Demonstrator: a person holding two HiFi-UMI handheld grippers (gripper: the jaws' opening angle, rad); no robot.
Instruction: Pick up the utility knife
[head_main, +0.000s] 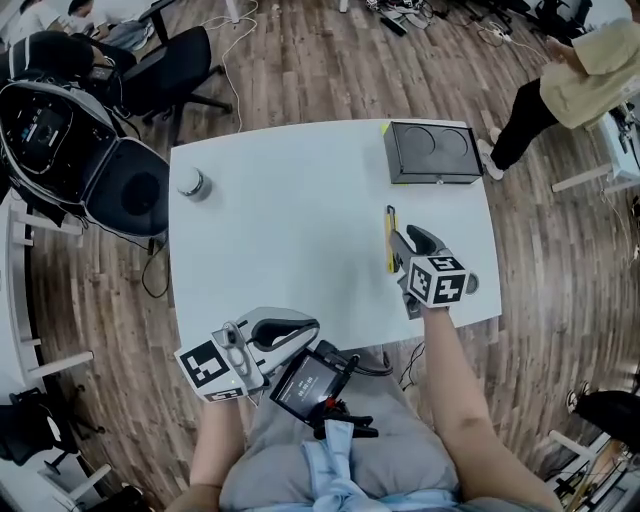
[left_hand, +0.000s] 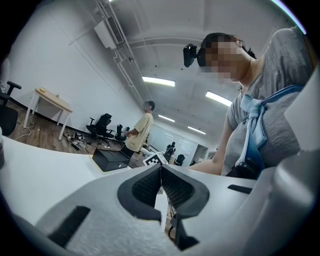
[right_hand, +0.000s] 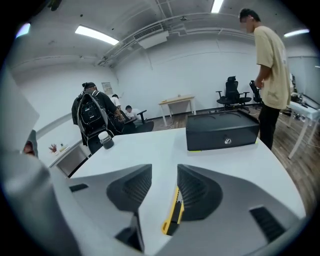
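Presently spread wide, gripping nothing: jaws of right gripper (head_main: 405, 240), right of centre in head view, utility knife (head_main: 389, 225) flat on white table (head_main: 290, 220) just beside one jaw. Lower left, left gripper (head_main: 312, 332) clenched, empty.

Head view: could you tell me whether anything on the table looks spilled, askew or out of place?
Nothing stands out: the utility knife lies flat on the white table, and the black box sits near the far edge.
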